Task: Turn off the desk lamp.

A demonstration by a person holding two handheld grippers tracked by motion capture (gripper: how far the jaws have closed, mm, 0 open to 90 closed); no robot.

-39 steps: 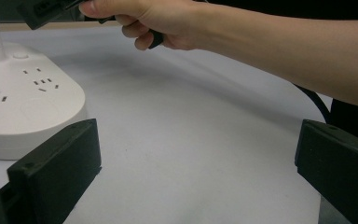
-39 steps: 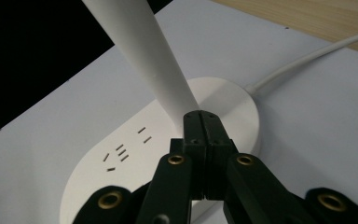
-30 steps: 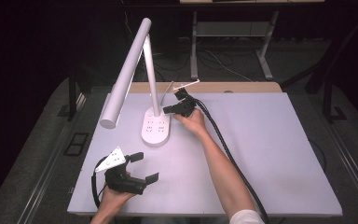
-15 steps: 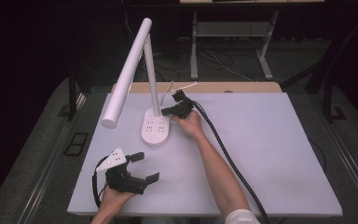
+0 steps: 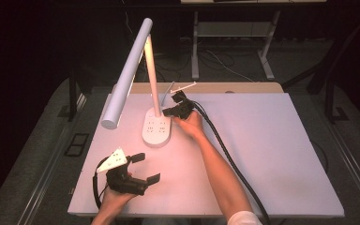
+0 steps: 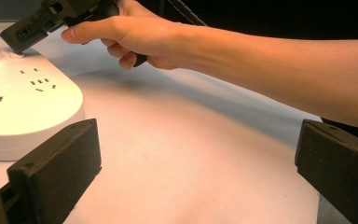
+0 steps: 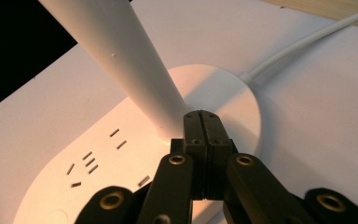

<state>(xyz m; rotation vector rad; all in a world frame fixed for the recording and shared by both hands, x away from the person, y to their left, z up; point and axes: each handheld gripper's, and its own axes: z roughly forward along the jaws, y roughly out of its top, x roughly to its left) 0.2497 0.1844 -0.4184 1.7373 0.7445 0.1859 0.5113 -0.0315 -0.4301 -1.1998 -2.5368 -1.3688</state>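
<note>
A white desk lamp stands at the table's back left. Its oval base (image 5: 157, 130) has socket slots on top, a slanted stem (image 5: 151, 70) and a long tube head (image 5: 124, 77) that reaches out to the left. My right gripper (image 5: 167, 112) is shut with nothing between its jaws. Its tips (image 7: 201, 117) rest at the foot of the stem (image 7: 121, 56), over the base (image 7: 116, 158). My left gripper (image 5: 149, 168) is held low near the front left edge, open and empty. Its own view looks past the jaws (image 6: 196, 163) toward the base (image 6: 28, 102) and the right hand (image 6: 135, 37).
A thin white cable (image 7: 307, 42) runs from the lamp base toward the back. The right gripper's thick black cable (image 5: 225, 150) crosses the white table (image 5: 272, 140) to the front edge. A wooden strip (image 5: 243, 87) lines the back edge. The table's right half is bare.
</note>
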